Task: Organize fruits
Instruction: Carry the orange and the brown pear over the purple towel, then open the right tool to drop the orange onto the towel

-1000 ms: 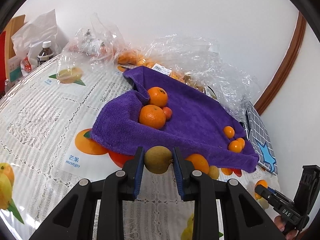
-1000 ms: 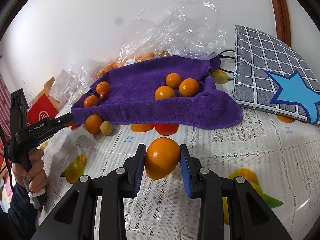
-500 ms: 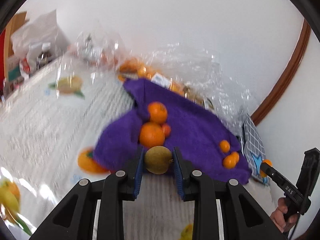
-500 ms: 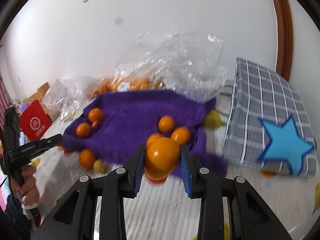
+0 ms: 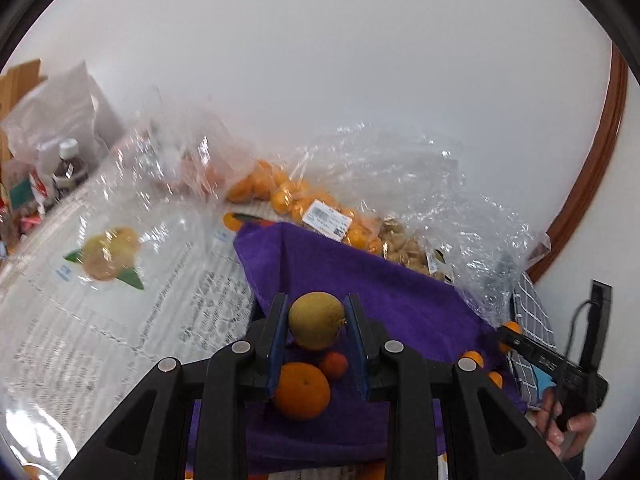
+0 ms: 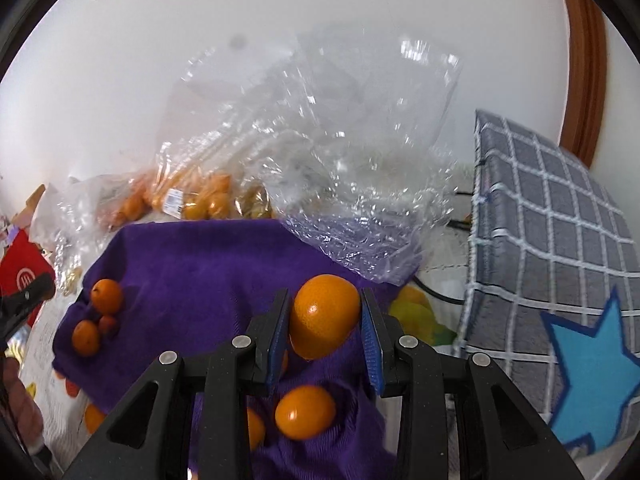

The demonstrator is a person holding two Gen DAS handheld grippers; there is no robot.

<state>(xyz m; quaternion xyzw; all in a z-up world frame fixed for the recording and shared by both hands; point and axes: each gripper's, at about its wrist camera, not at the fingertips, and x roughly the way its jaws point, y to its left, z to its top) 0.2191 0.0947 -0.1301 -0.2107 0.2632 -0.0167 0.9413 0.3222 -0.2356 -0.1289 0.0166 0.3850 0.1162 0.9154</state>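
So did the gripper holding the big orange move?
Yes. The right gripper carried the orange forward from the bare tablecloth to above the purple towel.

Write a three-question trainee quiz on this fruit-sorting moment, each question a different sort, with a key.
1. True or false: the left gripper is shut on a yellow-green fruit.
2. What does the right gripper hold? A) a bottle B) an orange C) nothing
3. Fill in: both grippers hang above the ___ towel.

Key: 1 true; 2 B; 3 purple.
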